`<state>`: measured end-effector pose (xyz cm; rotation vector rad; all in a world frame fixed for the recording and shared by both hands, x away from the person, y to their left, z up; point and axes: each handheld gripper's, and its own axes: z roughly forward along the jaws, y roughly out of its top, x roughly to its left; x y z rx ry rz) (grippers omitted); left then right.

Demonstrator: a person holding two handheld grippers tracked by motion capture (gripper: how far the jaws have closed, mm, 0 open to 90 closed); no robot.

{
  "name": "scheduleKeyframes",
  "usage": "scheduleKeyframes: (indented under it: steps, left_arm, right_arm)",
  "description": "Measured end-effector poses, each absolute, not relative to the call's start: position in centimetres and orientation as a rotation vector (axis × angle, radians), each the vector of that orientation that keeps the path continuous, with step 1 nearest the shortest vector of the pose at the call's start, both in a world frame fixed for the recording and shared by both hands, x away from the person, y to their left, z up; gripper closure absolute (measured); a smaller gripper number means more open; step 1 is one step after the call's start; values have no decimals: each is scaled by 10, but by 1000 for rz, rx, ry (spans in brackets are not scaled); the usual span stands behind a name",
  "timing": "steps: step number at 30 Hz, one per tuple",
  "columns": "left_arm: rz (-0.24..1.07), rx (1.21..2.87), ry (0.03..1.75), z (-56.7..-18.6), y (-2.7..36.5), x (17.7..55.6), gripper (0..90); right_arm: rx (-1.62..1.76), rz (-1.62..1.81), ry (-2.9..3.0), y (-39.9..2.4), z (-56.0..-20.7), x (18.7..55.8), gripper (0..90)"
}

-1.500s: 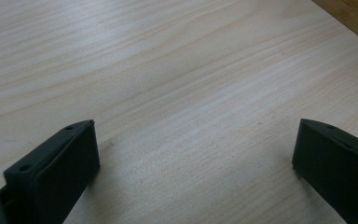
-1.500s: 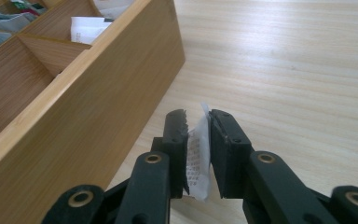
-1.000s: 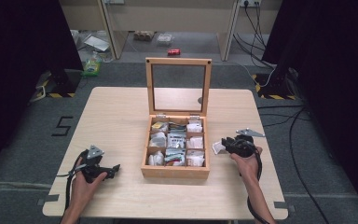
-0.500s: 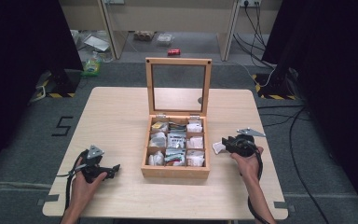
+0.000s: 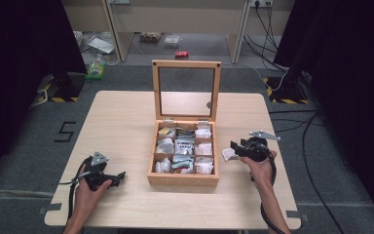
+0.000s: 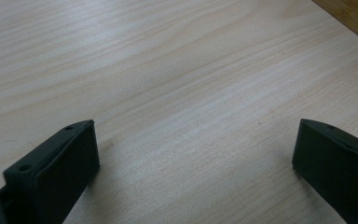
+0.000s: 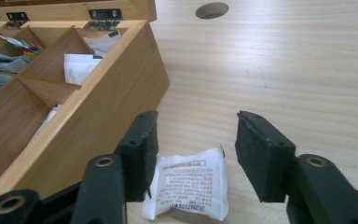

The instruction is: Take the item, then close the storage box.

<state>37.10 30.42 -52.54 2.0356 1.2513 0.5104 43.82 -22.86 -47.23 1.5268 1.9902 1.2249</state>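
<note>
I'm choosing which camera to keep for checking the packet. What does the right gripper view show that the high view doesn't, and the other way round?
Right gripper view alone: printed text on the white packet, lying flat on the table between the right gripper's jaws, which have just been opening and stand clear of it; also the box's metal hinges.

High view alone: the left gripper resting near the table's front left, the upright glass-paned lid, and all nine compartments.

Both: the wooden box, the packet beside its right wall, the round hole in the tabletop.
</note>
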Motion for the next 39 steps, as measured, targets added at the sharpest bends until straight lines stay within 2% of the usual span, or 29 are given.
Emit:
scheduleKeyframes:
  steps: [12, 39]
  left_arm:
    - [510, 2035, 1251, -525, 304, 371, 0]
    - [511, 2035, 1251, -525, 304, 371, 0]
  right_arm:
    - [1504, 1259, 2021, -232, -460, 445, 352]
    - [1389, 1343, 2042, -212, -439, 457, 304]
